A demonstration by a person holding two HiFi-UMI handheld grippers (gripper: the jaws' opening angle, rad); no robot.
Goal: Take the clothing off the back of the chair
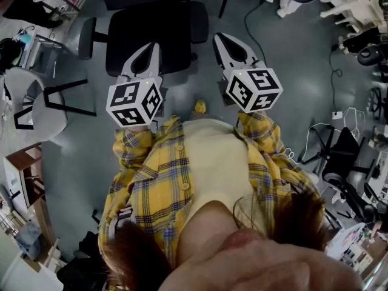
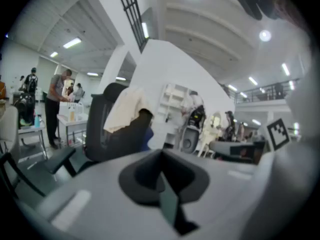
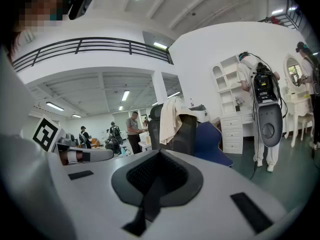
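A cream garment [image 2: 125, 109] hangs over the back of a black office chair [image 2: 107, 134] a little way ahead; in the right gripper view the garment [image 3: 171, 119] drapes the chair back [image 3: 189, 134] down its left side. From the head view I see the chair's seat [image 1: 148, 38] just beyond both grippers, but I cannot make out the cloth there. My left gripper [image 1: 151, 47] [image 2: 161, 156] and right gripper [image 1: 221, 39] [image 3: 159, 156] point at the chair, side by side. Both have their jaws together with nothing between them. Neither touches the chair or the garment.
A blue chair [image 3: 212, 144] stands behind the black one, with white drawers [image 3: 232, 129] and a person [image 3: 260, 109] at the right. Other people stand by a table [image 2: 70, 119] far left. A grey chair [image 1: 36, 108] is at my left; cables and gear [image 1: 345, 144] lie at right.
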